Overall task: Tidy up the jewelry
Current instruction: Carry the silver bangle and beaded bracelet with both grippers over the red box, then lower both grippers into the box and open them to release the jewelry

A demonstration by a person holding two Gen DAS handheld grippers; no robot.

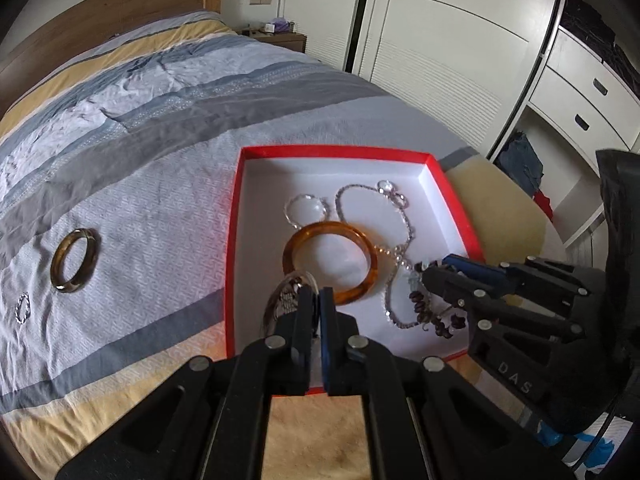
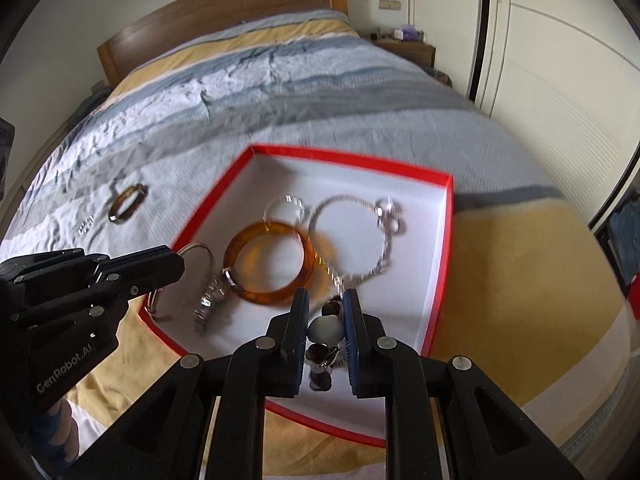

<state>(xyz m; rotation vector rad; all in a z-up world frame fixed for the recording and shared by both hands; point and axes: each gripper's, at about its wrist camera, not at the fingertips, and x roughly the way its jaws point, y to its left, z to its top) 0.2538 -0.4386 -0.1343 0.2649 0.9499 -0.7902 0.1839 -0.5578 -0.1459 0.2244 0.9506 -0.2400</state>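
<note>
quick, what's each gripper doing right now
left gripper: closed on the silver watch, over the red box.
right gripper: closed on the beaded bracelet.

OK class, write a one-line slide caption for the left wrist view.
Left gripper lowers a silver bangle into the red box beside an amber bangle.

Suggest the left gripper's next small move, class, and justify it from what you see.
Probably open the left gripper and release the silver bangle. Its jaws look nearly closed on the bangle, which already lies inside the red box. The dark bangle and a small ring lie out on the bedspread.
</note>
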